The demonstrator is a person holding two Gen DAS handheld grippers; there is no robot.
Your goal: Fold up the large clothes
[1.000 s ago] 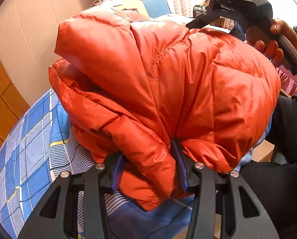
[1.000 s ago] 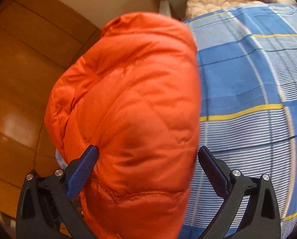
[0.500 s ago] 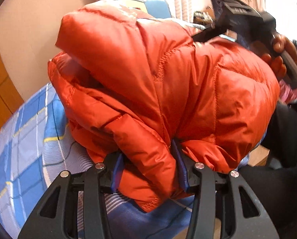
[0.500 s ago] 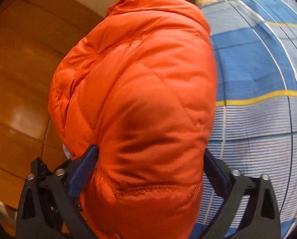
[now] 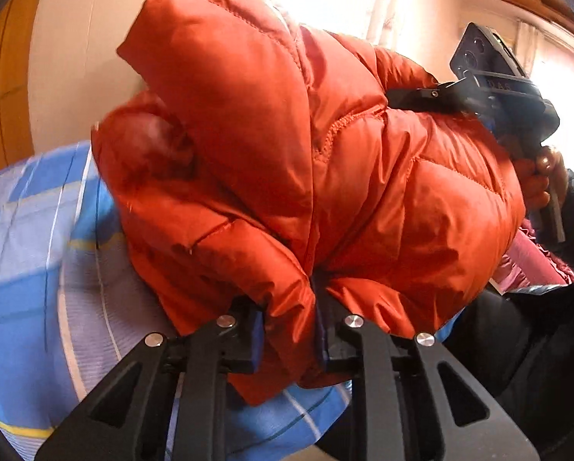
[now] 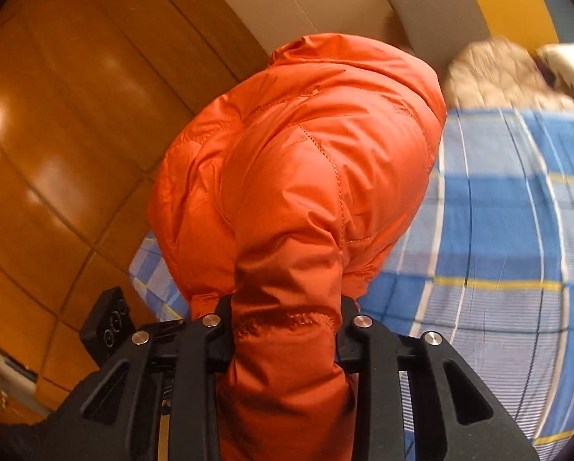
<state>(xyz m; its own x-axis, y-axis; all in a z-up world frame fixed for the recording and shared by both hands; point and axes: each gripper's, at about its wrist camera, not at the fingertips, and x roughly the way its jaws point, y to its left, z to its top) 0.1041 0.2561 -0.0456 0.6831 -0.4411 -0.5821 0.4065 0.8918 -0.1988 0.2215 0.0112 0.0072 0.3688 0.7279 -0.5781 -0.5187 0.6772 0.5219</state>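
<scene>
The orange puffer jacket (image 5: 325,176) is bunched into a thick mound over the blue checked bedsheet (image 5: 37,269), near the bed's edge beside the wooden wall panels (image 6: 56,134). The left gripper (image 5: 288,332) is closing, its jaws pinching a fold of the jacket's lower edge. The right gripper (image 6: 285,330) is also closing, clamped around a padded fold of the same jacket. A beige garment (image 6: 494,73) lies at the bed's far end.
</scene>
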